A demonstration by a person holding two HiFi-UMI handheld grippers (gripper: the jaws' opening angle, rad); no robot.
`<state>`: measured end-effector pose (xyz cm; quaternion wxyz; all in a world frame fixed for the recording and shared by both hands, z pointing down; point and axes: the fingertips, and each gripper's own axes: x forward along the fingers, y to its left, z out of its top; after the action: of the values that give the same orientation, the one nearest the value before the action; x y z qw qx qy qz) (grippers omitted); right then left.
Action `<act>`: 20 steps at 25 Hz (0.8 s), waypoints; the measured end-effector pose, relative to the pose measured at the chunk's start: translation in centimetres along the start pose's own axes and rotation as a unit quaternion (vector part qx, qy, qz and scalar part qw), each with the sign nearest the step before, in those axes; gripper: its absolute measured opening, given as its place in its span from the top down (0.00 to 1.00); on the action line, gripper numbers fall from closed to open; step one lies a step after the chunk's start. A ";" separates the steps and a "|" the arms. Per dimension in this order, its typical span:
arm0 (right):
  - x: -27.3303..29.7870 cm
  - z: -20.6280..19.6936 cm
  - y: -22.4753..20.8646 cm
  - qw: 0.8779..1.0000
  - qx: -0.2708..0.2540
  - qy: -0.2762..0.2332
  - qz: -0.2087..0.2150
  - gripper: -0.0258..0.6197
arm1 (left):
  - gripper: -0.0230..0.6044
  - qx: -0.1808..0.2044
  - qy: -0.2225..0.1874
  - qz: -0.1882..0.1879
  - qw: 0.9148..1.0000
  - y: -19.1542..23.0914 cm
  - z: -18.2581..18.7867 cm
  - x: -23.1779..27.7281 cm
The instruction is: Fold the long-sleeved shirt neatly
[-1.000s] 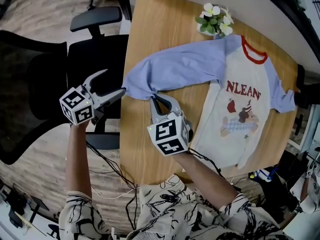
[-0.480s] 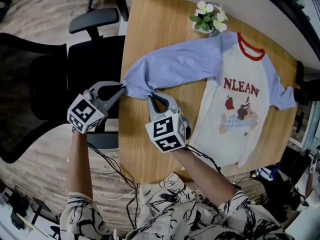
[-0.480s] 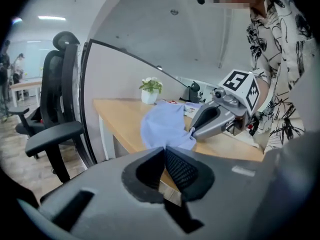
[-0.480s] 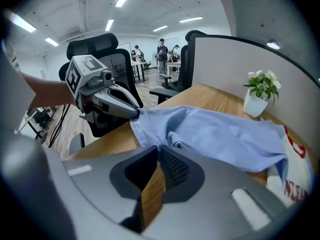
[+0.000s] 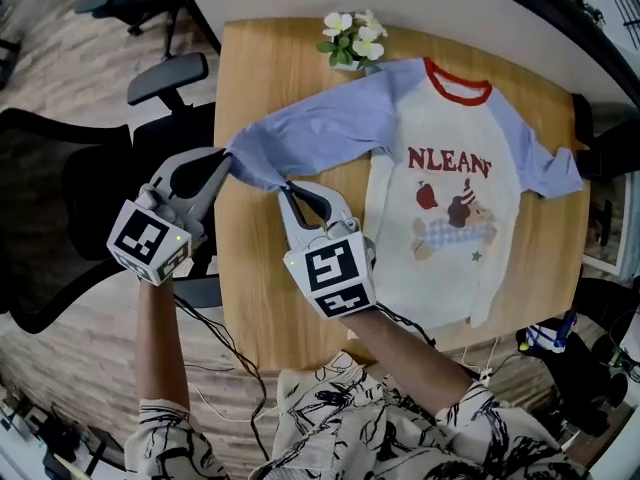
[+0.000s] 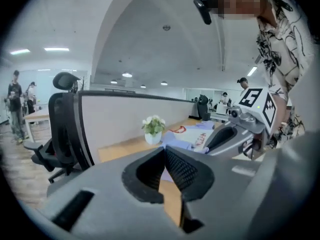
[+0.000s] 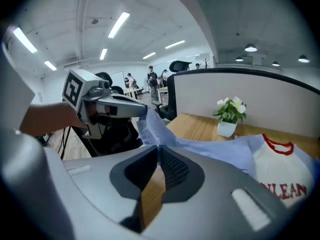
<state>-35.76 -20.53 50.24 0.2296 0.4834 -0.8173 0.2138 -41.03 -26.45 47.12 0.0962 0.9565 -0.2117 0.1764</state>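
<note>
Shirt point(image 5: 440, 208) flat on wooden table point(image 5: 260, 298), front up – white body, red collar, red print and picture on chest, lavender-blue raglan sleeves.

Near sleeve point(image 5: 320, 128) runs from shoulder out twd table's left edge. Its cuff end is bunched and raised off the wood, held between both grippers.

L gripper point(image 5: 226, 160): jaws clenched on the cuff's outer edge, just past the table edge. Its own view shows pads together w/ a sliver of blue cloth between them.

R gripper point(image 5: 285, 188): jaws clenched on the same sleeve end, nearer the person, over the tabletop. Cloth fans up out of the pinch in its own view.

The 2 grip points sit close – cloth between them slack and puckered.

Far sleeve point(image 5: 540, 163) lies flat twd table's right edge.

Flower pot point(image 5: 350, 40) at far edge, just beside the held sleeve's shoulder. Black office chair point(image 5: 70, 188) left of table.
</note>
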 end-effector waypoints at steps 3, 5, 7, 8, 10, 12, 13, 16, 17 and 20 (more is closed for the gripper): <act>-3.3 3.5 -1.6 0.999 0.017 -0.047 0.006 0.91 | 0.95 0.008 -0.032 0.011 0.999 -1.3 6.3 1.5; -5.9 5.7 -3.4 0.996 0.027 -0.081 0.004 0.91 | 0.95 0.026 -0.044 0.015 0.999 -2.4 10.6 3.1; -8.8 7.4 -5.7 0.993 0.036 -0.109 -0.001 0.91 | 0.95 0.049 -0.050 0.014 0.997 -4.0 14.6 5.2; -10.4 8.0 -7.0 0.992 0.040 -0.119 -0.004 0.91 | 0.95 0.060 -0.051 0.010 0.997 -5.0 16.4 6.3; -13.3 8.8 -9.6 0.990 0.047 -0.136 -0.012 0.91 | 0.95 0.084 -0.050 0.002 0.995 -7.2 19.5 8.9; -16.1 9.3 -12.4 0.987 0.054 -0.151 -0.021 0.91 | 0.95 0.105 -0.045 -0.004 0.994 -9.4 22.1 11.6; -17.5 9.4 -13.9 0.986 0.057 -0.157 -0.026 0.91 | 0.95 0.112 -0.043 -0.007 0.993 -10.4 23.2 12.9; -21.4 9.1 -18.0 0.983 0.062 -0.170 -0.043 0.91 | 0.95 0.127 -0.038 -0.022 0.991 -13.8 26.2 17.0; -22.5 8.9 -19.2 0.982 0.063 -0.173 -0.049 0.91 | 0.95 0.134 -0.035 -0.028 0.990 -14.9 27.0 18.4; -25.5 7.9 -23.2 0.979 0.073 -0.178 -0.068 0.91 | 0.95 0.156 -0.018 -0.049 0.986 -18.3 28.9 22.8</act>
<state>-5.54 -17.62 32.00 0.0585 0.5836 -0.7924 0.1677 -5.11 -26.10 27.20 -0.0499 0.9720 -0.1362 0.1850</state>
